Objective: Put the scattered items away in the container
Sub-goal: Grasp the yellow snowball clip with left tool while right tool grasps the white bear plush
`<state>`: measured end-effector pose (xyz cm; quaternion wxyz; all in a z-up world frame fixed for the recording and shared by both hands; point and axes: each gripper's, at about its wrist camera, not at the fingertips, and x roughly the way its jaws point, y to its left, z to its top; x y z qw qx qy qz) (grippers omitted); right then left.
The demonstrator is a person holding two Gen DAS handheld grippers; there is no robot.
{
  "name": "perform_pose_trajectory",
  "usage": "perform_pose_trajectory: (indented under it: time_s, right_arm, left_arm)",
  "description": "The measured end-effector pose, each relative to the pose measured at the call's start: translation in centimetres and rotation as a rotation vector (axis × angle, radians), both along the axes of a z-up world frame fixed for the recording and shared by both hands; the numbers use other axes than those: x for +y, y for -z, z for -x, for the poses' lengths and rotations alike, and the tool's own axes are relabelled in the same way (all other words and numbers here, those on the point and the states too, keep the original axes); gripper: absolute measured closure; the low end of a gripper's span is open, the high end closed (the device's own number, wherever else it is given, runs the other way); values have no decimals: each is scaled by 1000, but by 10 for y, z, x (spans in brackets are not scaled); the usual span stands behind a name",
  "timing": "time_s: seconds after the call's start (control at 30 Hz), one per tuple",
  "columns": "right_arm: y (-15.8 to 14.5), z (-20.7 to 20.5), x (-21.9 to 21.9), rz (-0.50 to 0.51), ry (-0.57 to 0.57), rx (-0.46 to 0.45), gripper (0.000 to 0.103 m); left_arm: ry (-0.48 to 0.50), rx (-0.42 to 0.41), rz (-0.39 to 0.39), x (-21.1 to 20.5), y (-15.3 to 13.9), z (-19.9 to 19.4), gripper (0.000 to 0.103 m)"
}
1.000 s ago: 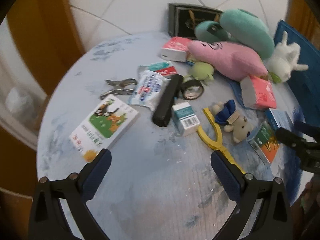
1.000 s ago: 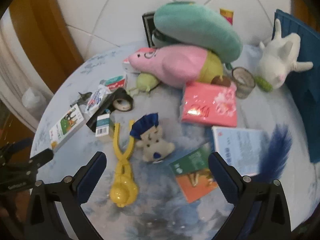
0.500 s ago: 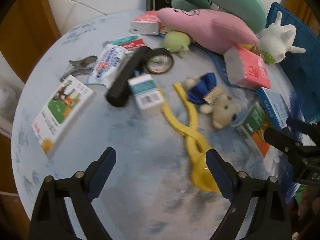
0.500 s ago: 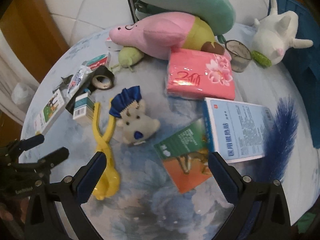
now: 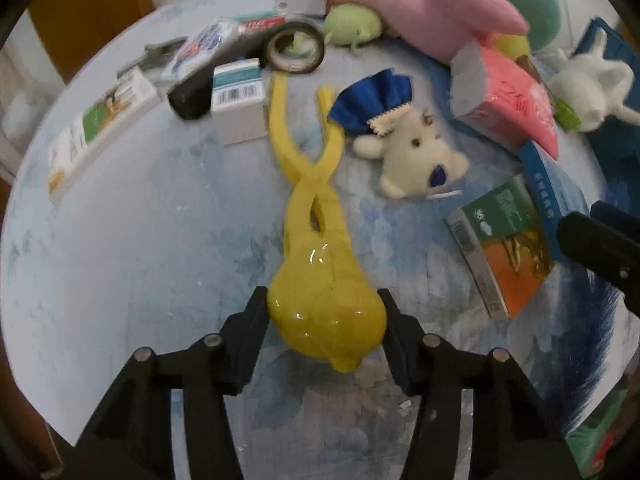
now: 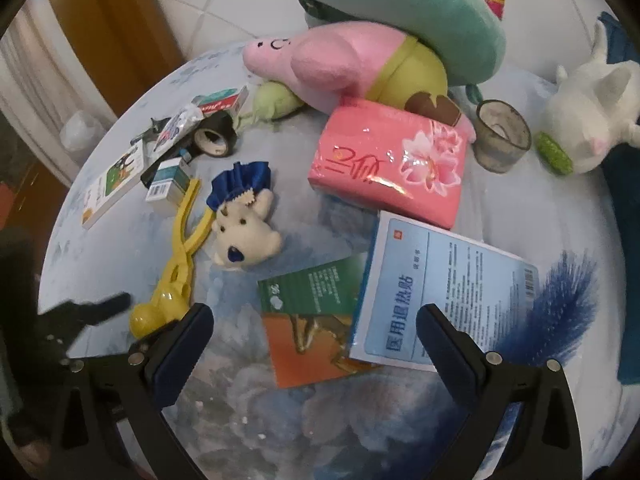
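Left gripper [image 5: 324,320] just closed onto the bulbous end of the yellow clamp toy [image 5: 320,248] — pads pressing both sides, toy lying on the round table [image 5: 120,260]. Right gripper [image 6: 314,344] spread wide over the green-orange box [image 6: 312,320] — nothing gripped.

yellow tongs [image 5: 316,240], pink tissue pack [image 6: 388,160], blue feather [image 6: 560,312]

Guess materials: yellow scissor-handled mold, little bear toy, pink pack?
Yellow mold: looks like hard glossy plastic; sharp highlights on the rounded bulb, uniform colour.
Bear toy: cream plush fabric, fuzzy matte surface; its blue ruffle has a satin-like sheen.
Pink pack: thin shiny plastic film over something soft, probably tissues; wrinkles and glare streaks show.
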<state>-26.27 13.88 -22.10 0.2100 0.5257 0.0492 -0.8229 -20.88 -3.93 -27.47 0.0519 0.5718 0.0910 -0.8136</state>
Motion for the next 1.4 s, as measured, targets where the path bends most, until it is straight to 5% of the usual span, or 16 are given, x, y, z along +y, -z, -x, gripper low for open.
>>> perform_pose_trajectory:
  time_s: [0.23,0.53,0.77,1.03,1.13,1.4]
  right_arm:
    - [9,14,-31,44,-67,-4,29]
    - [31,45,-79,28,-70,-10,29]
    - [65,55,-89,-10,-36,-54,29]
    - [70,51,-94,-63,-41,-24,29]
    - [70,44,-103,-124,-93,4,52]
    - [52,29,-85,-52,-58,-16,53]
  left_arm:
    - [-81,2,90,-45,0,10,54]
    - [-23,21,74,-59,3,37,54]
    - [14,45,82,-59,2,45,54]
    - [3,32,71,-63,13,53,50]
    - [12,26,67,-60,13,52,50]
    - [31,100,70,-51,-21,39,51]
